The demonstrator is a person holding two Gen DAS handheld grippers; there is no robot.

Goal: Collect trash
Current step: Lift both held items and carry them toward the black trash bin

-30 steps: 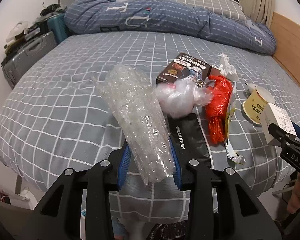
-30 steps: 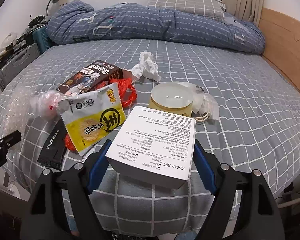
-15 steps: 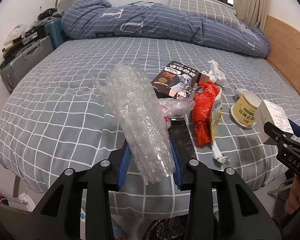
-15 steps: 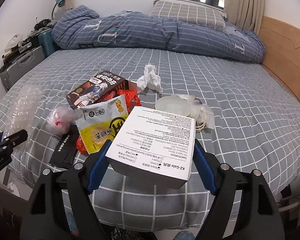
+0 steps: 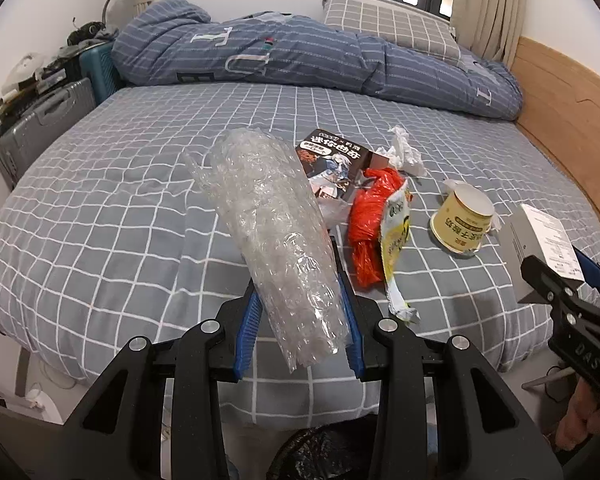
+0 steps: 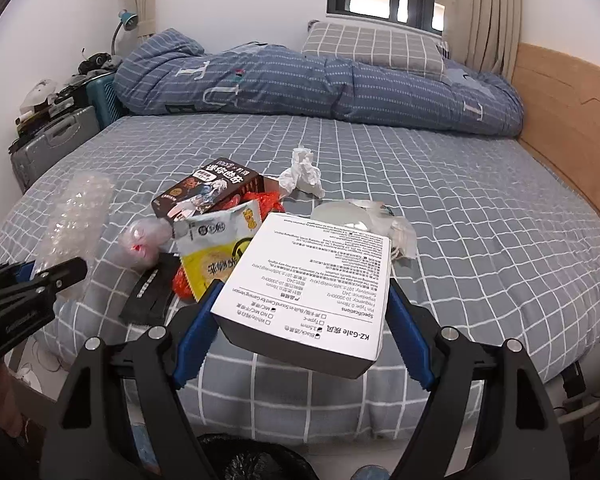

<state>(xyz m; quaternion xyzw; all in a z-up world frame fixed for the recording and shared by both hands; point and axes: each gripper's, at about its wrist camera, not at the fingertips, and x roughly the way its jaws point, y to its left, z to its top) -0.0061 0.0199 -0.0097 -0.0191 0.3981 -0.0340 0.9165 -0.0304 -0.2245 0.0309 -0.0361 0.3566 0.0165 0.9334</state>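
My left gripper (image 5: pixel 300 320) is shut on a roll of clear bubble wrap (image 5: pixel 272 232), held up over the near edge of the bed. My right gripper (image 6: pixel 304 320) is shut on a white printed box (image 6: pixel 312 280); the same box (image 5: pixel 540 248) shows at the right of the left wrist view. Left on the grey checked bedsheet (image 5: pixel 120 208) are a dark snack box (image 5: pixel 332 156), a red plastic bag (image 5: pixel 368 220), a yellow snack packet (image 5: pixel 398 232), a crumpled tissue (image 5: pixel 404 152), a yellow paper cup (image 5: pixel 462 220) and a black sachet (image 6: pixel 150 292).
A rolled blue quilt (image 5: pixel 300 56) and a checked pillow (image 5: pixel 388 28) lie at the far end of the bed. Suitcases (image 5: pixel 40 120) stand at the left, a wooden headboard (image 5: pixel 572 112) at the right. A black trash bag (image 5: pixel 316 456) sits low beneath the grippers.
Both grippers have risen and drawn back from the bed with their loads, so the trash pile looks smaller and farther. The black bag has come into view below.
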